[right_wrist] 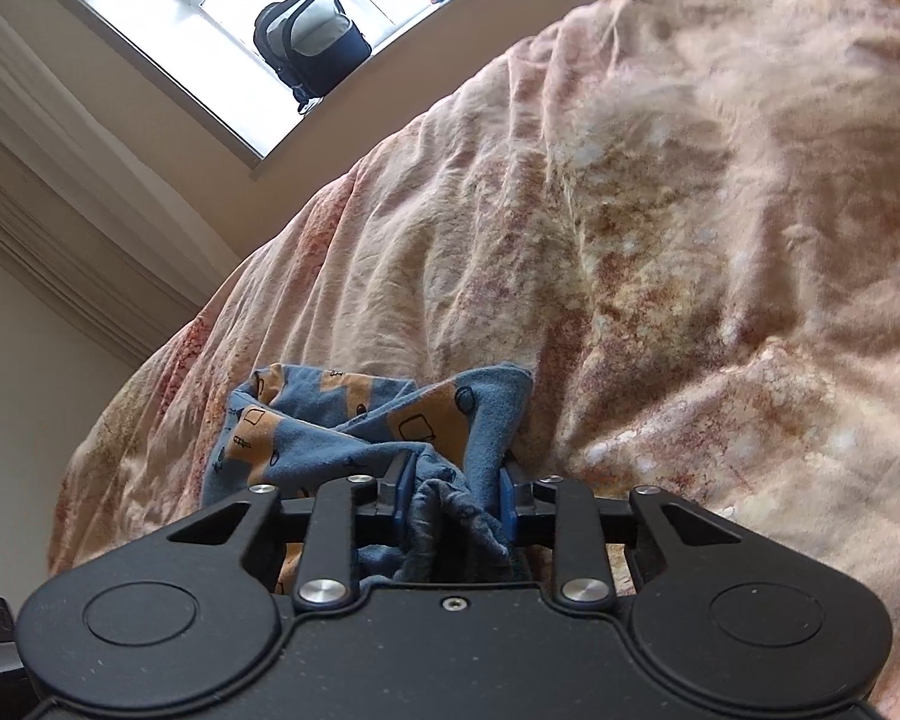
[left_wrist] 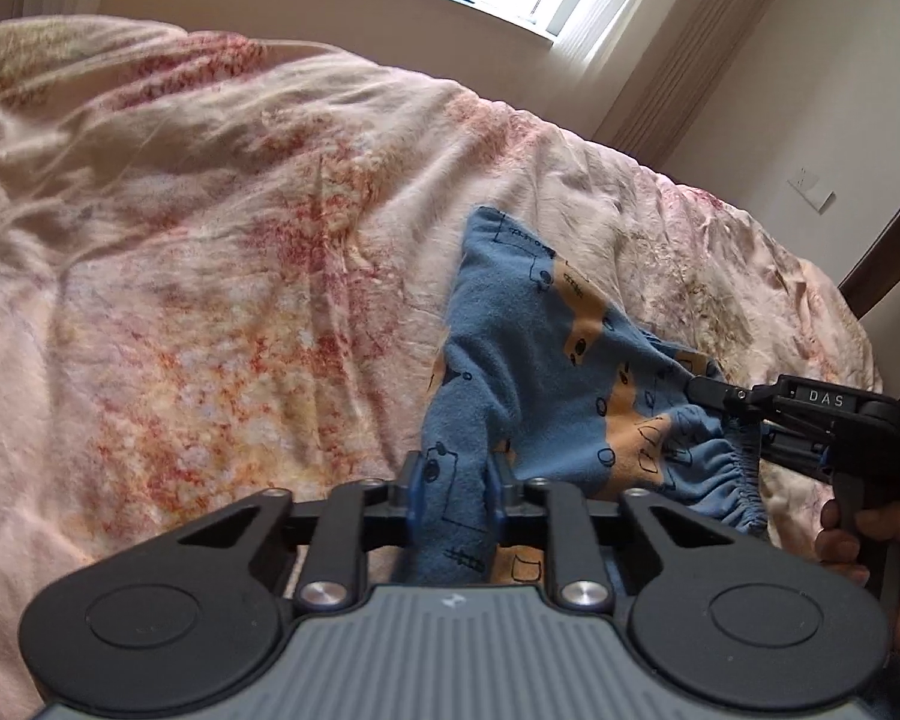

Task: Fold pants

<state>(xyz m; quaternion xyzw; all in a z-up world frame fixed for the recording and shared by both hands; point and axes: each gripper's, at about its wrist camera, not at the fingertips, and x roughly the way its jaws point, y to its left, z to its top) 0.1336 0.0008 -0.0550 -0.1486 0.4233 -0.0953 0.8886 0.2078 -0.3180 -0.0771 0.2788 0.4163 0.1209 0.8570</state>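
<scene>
Nearest to the left wrist camera, the left tongs (left_wrist: 455, 489) are closed on a bunched fold of the pants (left_wrist: 546, 360), and the blue pads press the cloth from both sides. These pants are blue with orange patches and small black drawings, and they lie crumpled on the bed cover (left_wrist: 222, 252), which is pink and cream with a red pattern. On the right side of the same view, the right tongs (left_wrist: 699, 387) reach in from the side and touch the pants near the gathered elastic waistband (left_wrist: 744, 468). A hand (left_wrist: 870, 546) holds the handle of this tool.

From the right wrist camera, the right tongs (right_wrist: 457, 495) are narrow and hold a thick bundle of the pants (right_wrist: 390, 420) between the blue pads. The cloth rises in folds just in front of the fingers. Behind the bed there is a window (right_wrist: 168, 12), and a dark backpack (right_wrist: 312, 42) stands on its sill.
</scene>
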